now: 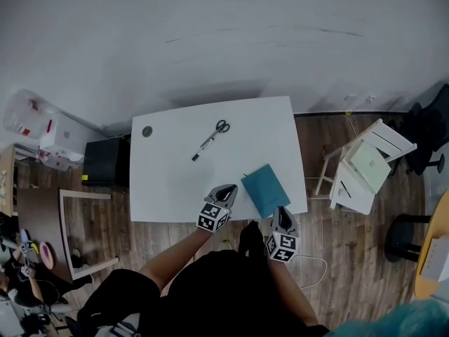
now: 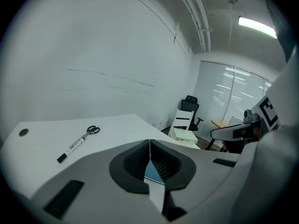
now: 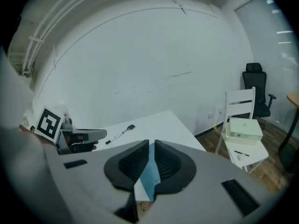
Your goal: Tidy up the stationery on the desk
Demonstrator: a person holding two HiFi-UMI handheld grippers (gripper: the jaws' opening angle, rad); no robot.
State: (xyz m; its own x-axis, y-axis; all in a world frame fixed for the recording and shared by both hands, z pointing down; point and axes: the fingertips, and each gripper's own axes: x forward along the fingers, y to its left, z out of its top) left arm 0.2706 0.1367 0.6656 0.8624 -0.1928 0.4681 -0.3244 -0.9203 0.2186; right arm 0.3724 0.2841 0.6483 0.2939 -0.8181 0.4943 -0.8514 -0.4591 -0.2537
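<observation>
Plainly, the white desk (image 1: 175,174) holds everything that matters. The teal notebook (image 1: 266,190) lies by the near right edge, its long axis slanting from far left to near right. It sits between the two tools: the left gripper (image 1: 228,190) is just beside its left edge and the right gripper (image 1: 281,213) is at its near corner. Both have their jaws closed together and grasp nothing. Farther back, well apart from both, the marker (image 1: 204,147) and scissors (image 1: 222,126) lie end to end on a diagonal, on the left gripper's side.
</observation>
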